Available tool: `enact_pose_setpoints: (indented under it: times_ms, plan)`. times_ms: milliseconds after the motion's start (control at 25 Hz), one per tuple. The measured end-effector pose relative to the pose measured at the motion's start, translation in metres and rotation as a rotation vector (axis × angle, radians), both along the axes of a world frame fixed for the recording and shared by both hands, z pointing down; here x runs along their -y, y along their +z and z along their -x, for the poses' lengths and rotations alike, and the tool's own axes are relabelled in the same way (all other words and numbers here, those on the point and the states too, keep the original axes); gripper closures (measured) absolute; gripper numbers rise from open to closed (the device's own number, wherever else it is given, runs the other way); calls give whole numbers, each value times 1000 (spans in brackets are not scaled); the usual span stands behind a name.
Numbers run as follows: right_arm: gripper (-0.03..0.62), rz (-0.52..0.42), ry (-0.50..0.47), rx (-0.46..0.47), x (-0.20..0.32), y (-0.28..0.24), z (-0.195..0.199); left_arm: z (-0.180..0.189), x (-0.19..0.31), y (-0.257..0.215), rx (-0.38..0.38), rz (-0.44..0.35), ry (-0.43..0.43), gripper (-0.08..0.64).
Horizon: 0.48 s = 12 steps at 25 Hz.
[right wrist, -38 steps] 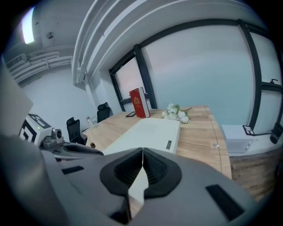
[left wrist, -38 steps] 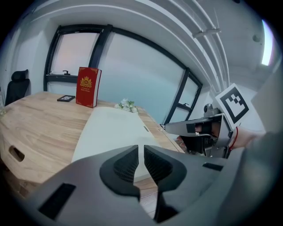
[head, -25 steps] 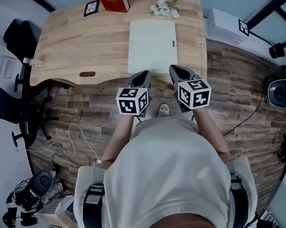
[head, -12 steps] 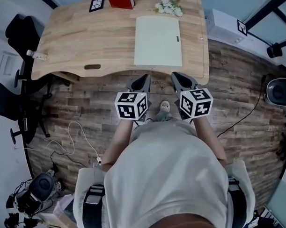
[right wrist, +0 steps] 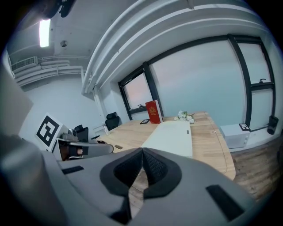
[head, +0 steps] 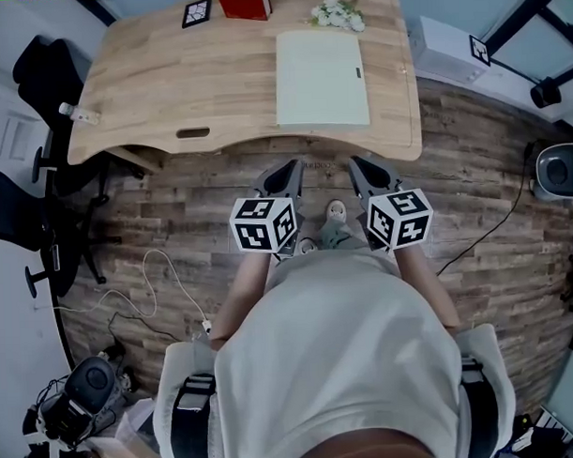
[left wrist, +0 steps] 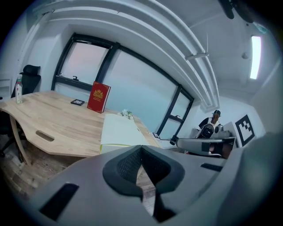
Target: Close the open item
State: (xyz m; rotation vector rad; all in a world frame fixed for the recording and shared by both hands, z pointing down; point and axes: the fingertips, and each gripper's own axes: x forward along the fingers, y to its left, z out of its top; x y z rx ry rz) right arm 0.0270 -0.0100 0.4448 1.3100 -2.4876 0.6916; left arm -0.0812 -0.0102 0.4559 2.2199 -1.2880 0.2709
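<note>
One broad, round-cornered wooden table fills twelve o'clock. At its one o'clock, a smooth, pale rectangular folder lies flat and shut. Below, over the plank floor, the left gripper and right gripper hover with fingers pressed together, empty.

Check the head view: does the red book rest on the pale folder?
No, the red book stands at the far edge of the desk, apart from the pale folder.

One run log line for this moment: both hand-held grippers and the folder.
left hand-held gripper: shut, empty | right hand-held gripper: shut, empty | pale folder: closed, flat on desk
</note>
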Motion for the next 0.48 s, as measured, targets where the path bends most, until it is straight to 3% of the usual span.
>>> enact_pose_setpoints:
  times_ms: [480]
  plan:
    - [572, -13, 24, 6, -21, -2, 5, 3, -21, -1, -3, -5, 40, 538]
